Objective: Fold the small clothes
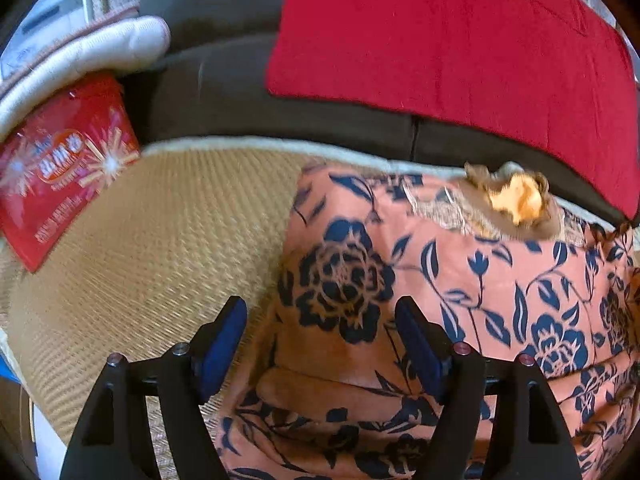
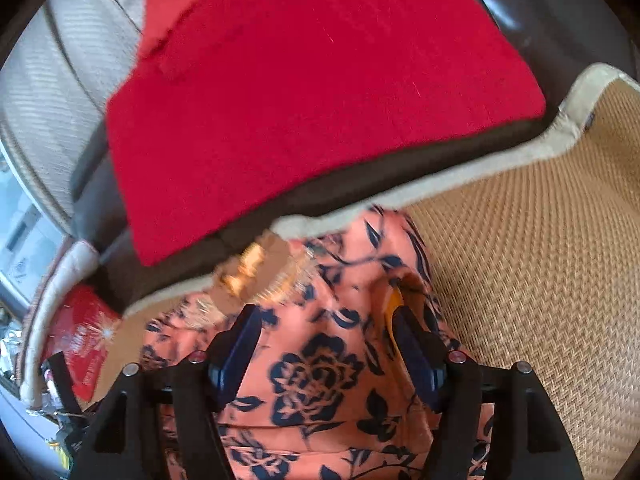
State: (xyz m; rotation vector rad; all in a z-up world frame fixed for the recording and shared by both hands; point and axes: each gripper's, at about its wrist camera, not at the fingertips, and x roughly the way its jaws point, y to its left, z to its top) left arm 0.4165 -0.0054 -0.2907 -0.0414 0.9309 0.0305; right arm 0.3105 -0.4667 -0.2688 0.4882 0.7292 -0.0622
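Note:
A small salmon-orange garment with a dark blue flower print [image 1: 460, 280] lies on a woven straw mat [image 1: 160, 248]. Its far edge carries a brown and gold bow trim [image 1: 516, 196]. My left gripper [image 1: 322, 312] is open, hovering over the garment's left edge with nothing between its blue pads. In the right wrist view the same garment [image 2: 316, 368] fills the lower middle, with the trim [image 2: 244, 272] at its far end. My right gripper [image 2: 326, 328] is open just above the cloth, which bulges up between the fingers.
A folded red cloth [image 1: 460, 40] [image 2: 312, 92] lies on a dark brown cushion [image 1: 224, 92] beyond the mat's pale border. A red printed packet [image 1: 60, 168] [image 2: 84, 336] sits at the left. Bare mat [image 2: 540, 248] stretches to the right.

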